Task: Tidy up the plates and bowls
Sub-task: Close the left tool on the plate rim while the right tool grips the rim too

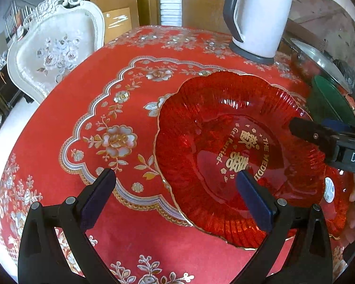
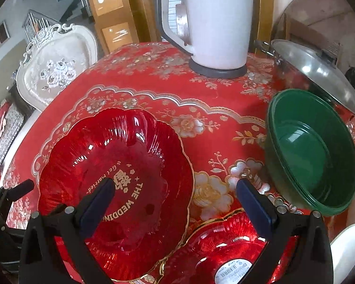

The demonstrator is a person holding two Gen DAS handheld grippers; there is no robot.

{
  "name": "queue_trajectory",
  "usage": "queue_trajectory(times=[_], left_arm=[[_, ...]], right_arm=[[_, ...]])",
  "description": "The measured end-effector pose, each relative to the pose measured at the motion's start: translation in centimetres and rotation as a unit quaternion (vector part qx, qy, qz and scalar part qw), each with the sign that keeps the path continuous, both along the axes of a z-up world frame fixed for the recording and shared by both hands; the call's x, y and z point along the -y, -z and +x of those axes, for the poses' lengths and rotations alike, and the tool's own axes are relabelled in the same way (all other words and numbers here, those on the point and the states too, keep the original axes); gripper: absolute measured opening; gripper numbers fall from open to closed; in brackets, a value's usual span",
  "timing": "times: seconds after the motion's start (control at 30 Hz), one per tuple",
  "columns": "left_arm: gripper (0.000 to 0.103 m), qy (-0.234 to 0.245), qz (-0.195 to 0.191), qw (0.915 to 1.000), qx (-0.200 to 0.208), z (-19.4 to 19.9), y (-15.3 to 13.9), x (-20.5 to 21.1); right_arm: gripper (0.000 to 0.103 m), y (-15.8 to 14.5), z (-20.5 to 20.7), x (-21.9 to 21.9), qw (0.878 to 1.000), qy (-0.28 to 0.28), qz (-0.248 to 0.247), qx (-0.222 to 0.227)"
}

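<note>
**Red plates not yet stacked**

Left wrist view: my left gripper [image 1: 175, 179] hangs with fingers spread wide and empty over the near rim of the red plate [image 1: 224, 156], which lies flat on the worktop [image 1: 82, 108]. The right gripper [image 1: 303, 132] reaches in from the right above the plate's far side. The kettle [image 1: 258, 19] stands well behind; open cloth lies to the left.

Right wrist view: my right gripper [image 2: 175, 187] is also released, holding nothing. A second plate [image 2: 224, 243] lies just beside the first, at the near edge; whether they overlap I cannot tell. Green bowls [image 2: 312, 151] sit nested on the right, near a pot lid [image 2: 319, 71]. I judge stacking the plates comes next, needing a rim grasp.
</note>
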State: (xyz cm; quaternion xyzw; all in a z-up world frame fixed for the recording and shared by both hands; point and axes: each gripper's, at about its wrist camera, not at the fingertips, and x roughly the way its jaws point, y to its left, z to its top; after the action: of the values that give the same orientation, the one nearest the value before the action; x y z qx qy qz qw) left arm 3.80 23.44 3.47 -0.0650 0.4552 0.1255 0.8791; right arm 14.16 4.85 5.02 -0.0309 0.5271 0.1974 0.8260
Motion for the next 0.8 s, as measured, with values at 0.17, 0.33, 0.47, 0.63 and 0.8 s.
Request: queue_trajectory(times=[0.17, 0.33, 0.47, 0.63, 0.8], left_arm=[[0.103, 0.008, -0.009, 0.9999, -0.005, 0.3, 0.3, 0.2], [0.103, 0.014, -0.015, 0.9998, -0.002, 0.6, 0.4, 0.3], [0.103, 0.018, -0.028, 0.9994, -0.003, 0.9, 0.6, 0.3], [0.102, 0.019, -0.023, 0.9996, -0.002, 1.1, 0.7, 0.5], [0.102, 0.018, -0.022, 0.9996, -0.002, 1.2, 0.6, 0.5]], right_arm=[[0.078, 0.7, 0.6, -0.3, 1.0, -0.004, 0.003, -0.027], [0.07, 1.3, 0.8, 0.0, 0.999, -0.001, 0.014, -0.038], [0.063, 1.6, 0.9, -0.1, 0.999, -0.006, 0.021, -0.046], [0.044, 1.7, 1.0, 0.0, 0.998, -0.006, 0.032, -0.051], [0.043, 1.7, 1.0, -0.1, 0.998, -0.007, 0.032, -0.05]])
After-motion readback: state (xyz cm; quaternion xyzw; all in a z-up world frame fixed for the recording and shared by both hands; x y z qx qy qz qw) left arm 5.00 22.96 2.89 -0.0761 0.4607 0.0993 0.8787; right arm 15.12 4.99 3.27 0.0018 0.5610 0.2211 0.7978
